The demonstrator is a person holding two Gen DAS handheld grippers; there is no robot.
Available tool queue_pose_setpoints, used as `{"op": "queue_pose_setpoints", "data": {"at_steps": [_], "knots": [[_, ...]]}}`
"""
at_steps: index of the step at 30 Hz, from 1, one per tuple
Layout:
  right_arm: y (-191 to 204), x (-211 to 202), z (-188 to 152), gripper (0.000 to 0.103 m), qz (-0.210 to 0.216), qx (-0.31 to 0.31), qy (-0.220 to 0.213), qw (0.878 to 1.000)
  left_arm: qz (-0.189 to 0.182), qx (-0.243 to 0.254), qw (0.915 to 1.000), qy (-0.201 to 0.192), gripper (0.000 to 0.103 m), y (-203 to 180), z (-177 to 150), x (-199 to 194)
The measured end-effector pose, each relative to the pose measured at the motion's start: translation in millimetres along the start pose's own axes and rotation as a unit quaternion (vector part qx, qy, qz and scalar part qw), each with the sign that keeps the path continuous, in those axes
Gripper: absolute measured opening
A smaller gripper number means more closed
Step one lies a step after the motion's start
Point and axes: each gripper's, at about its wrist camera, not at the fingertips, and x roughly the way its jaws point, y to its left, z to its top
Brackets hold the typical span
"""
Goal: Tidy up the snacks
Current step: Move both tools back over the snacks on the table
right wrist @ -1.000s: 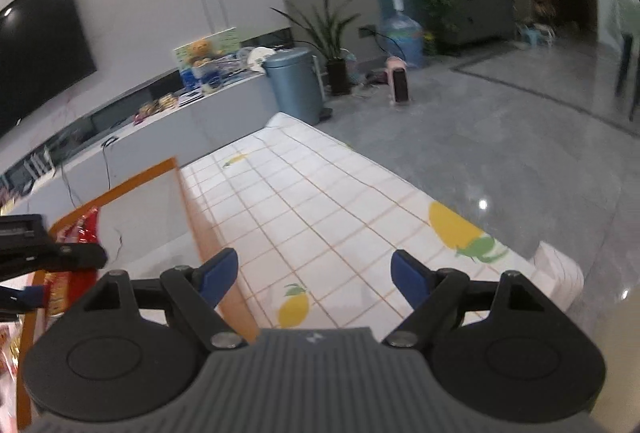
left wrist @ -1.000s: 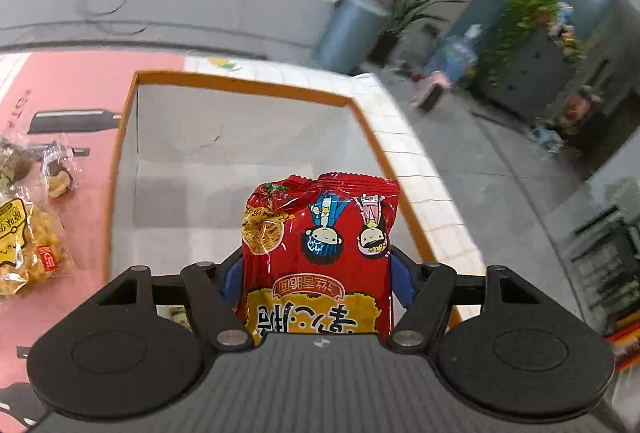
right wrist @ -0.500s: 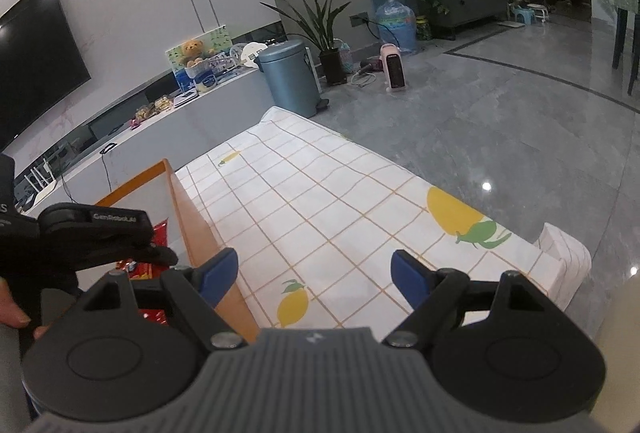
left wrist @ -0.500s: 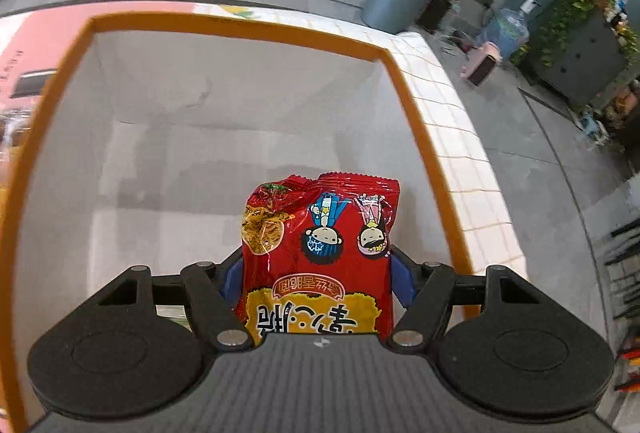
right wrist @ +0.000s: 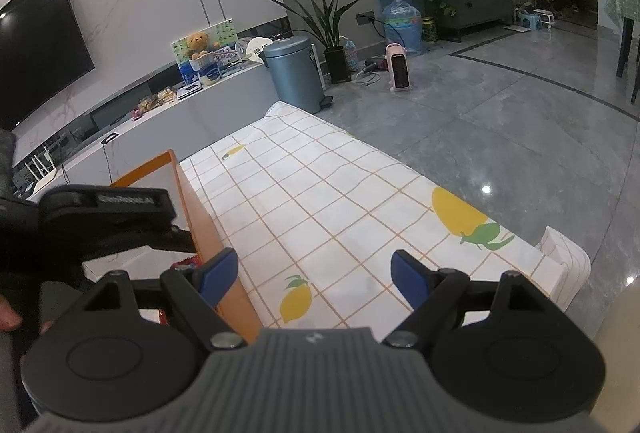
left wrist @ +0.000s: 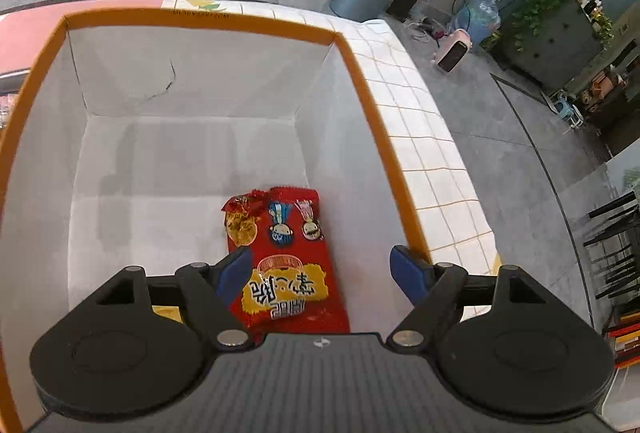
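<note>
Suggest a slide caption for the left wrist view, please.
Open left gripper above the red snack packet lying inside the orange-rimmed box.

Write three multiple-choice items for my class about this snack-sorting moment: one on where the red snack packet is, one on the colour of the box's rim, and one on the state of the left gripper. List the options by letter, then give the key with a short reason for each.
1. Where is the red snack packet?
A. On the floor of the box
B. On the checked tablecloth
C. Clamped in the right gripper

2. What colour is the rim of the box?
A. Blue
B. Orange
C. Green

3. What state is the left gripper in?
A. Shut on the packet
B. Shut on nothing
C. Open, with nothing held

Key:
1 A: the packet lies flat on the box's white floor, near its right wall.
2 B: an orange band runs along the top of the white walls.
3 C: its blue fingertips stand wide apart, and the packet lies below them, not gripped.
</note>
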Motion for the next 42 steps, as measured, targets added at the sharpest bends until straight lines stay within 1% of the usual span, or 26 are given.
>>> {"op": "queue_pose_setpoints", "data": {"at_steps": [3, 6, 9, 12, 15, 18, 22, 24, 28, 30, 33, 36, 42], "knots": [[2.5, -0.2, -0.7, 0.082, 0.001, -0.004, -0.001, 1.000, -0.002, 0.015, 0.9999, -0.007, 0.091, -6.4, -1.4, -10.7], [4.9, -0.1, -2.0, 0.082, 0.000, -0.010, -0.001, 1.000, -0.001, 0.006, 0.9998, -0.020, 0.091, -4.1, -3.1, -26.2], [7.9, 0.4, -3.4, 0.082, -0.001, -0.016, 0.001, 1.000, 0.010, 0.011, 0.9990, -0.043, 0.091, -3.1, -3.7, -46.6], [11.5, -1.0, -4.7, 0.082, 0.010, -0.013, 0.002, 1.000, 0.029, 0.010, 0.9989, -0.035, 0.091, -1.3, -4.1, -60.4], [20.5, -3.1, -7.3, 0.082, 0.013, -0.026, 0.002, 1.000, 0.038, 0.021, 0.9979, -0.049, 0.091, -0.9, -7.6, -77.0], [30.4, -5.9, -9.6, 0.082, 0.019, -0.039, 0.001, 0.999, 0.055, 0.037, 0.9964, -0.053, 0.091, 0.7, -13.6, -93.0], [42.3, -13.0, -10.8, 0.082, 0.033, -0.037, -0.007, 0.999, 0.067, 0.044, 0.9952, -0.057, 0.091, 10.1, -22.7, -116.9], [52.3, -18.4, -11.2, 0.082, 0.047, -0.045, -0.013, 0.998, 0.075, 0.044, 0.9945, -0.059, 0.091, 15.7, -27.1, -128.8], [76.9, -29.3, -16.6, 0.082, 0.086, -0.068, -0.020, 0.994, 0.081, 0.041, 0.9934, -0.071, 0.091, 32.0, -37.3, -156.8], [89.3, -34.0, -21.3, 0.082, 0.098, -0.078, -0.021, 0.992, 0.082, 0.031, 0.9930, -0.079, 0.091, 43.3, -43.1, -172.0], [107.1, -40.7, -28.5, 0.082, 0.134, -0.092, -0.019, 0.987, 0.083, 0.013, 0.9927, -0.086, 0.091, 64.4, -48.7, -192.1], [123.3, -52.5, -33.1, 0.082, 0.147, -0.105, -0.025, 0.983, 0.086, -0.006, 0.9917, -0.096, 0.091, 89.0, -57.3, -210.1], [148.1, -77.5, -42.6, 0.082, 0.184, -0.131, -0.041, 0.973, 0.094, -0.056, 0.9882, -0.107, 0.091, 144.9, -72.3, -230.3]]}}
